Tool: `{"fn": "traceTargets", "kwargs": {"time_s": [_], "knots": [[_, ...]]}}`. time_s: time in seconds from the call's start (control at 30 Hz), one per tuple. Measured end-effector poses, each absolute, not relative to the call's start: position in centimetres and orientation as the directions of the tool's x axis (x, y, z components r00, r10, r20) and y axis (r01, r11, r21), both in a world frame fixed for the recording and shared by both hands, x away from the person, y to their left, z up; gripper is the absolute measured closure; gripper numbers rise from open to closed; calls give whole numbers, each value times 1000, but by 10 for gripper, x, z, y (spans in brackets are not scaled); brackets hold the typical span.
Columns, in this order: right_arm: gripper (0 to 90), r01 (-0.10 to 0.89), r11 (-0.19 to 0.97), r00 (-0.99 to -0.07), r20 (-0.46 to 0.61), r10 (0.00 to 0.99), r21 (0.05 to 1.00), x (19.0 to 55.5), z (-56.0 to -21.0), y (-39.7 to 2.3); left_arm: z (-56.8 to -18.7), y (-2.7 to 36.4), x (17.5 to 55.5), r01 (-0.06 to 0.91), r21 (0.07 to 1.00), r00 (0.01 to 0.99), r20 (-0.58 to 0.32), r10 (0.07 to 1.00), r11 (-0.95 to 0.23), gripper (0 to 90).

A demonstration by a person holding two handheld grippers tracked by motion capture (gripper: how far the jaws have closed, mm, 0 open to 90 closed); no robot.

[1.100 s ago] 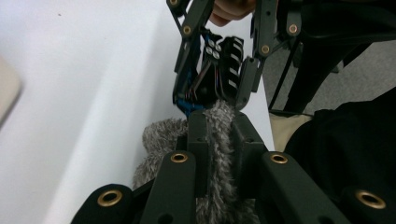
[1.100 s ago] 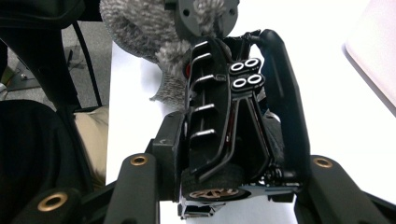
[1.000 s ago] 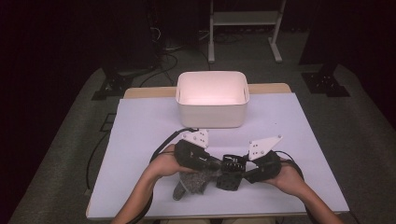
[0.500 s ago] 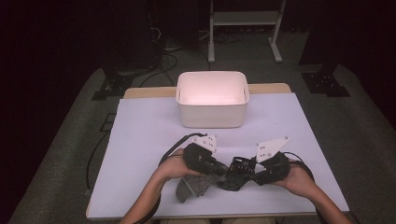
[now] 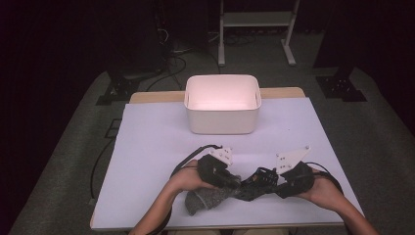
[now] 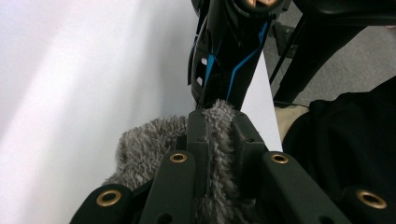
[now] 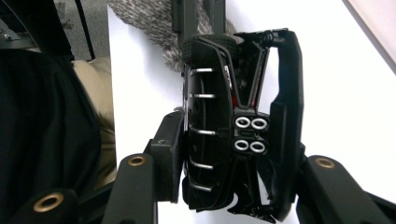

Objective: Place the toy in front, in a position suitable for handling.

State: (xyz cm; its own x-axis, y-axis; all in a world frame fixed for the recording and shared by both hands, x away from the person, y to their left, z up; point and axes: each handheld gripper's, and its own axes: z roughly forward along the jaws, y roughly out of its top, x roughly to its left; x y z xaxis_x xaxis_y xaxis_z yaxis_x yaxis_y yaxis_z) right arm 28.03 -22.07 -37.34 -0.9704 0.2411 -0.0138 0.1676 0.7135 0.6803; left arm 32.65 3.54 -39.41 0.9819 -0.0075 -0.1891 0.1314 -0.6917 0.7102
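A soft grey fuzzy cloth [image 6: 154, 144] is being pinched shut-tight by the left gripper [image 6: 219, 126]; at three o'clock, a rigid black toy car [image 7: 238, 126] is being clamped across its sides by the right gripper [image 7: 233, 154].

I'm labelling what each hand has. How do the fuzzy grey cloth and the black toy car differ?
The grey cloth is soft, fuzzy and limp; the black toy car is hard, glossy and rigid. The left gripper pinches the cloth; the right gripper clamps the car's sides. Both sit near the table's front edge.
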Motion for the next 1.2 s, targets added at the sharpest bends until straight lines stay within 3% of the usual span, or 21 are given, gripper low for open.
{"fn": "traceTargets", "kwargs": {"time_s": [0.5,0.63,0.67,1.0,1.2], "knots": [[456,201,729,-963,-4,270,654,274,-381,-240,-396,25,324,109,692,984,-177,-22,-713,798],[512,204,718,-965,14,261,666,274,-383,-246,-395,22,324,105,688,985,-172,-22,-718,796],[560,203,709,-968,28,250,675,274,-383,-249,-395,22,324,101,687,984,-174,-27,-720,796],[572,143,720,-978,-16,210,679,268,-383,-249,-381,18,325,89,714,984,-170,-49,-695,794],[554,175,716,-974,12,227,676,268,-386,-254,-389,14,324,96,688,984,-173,-34,-720,805]]}}
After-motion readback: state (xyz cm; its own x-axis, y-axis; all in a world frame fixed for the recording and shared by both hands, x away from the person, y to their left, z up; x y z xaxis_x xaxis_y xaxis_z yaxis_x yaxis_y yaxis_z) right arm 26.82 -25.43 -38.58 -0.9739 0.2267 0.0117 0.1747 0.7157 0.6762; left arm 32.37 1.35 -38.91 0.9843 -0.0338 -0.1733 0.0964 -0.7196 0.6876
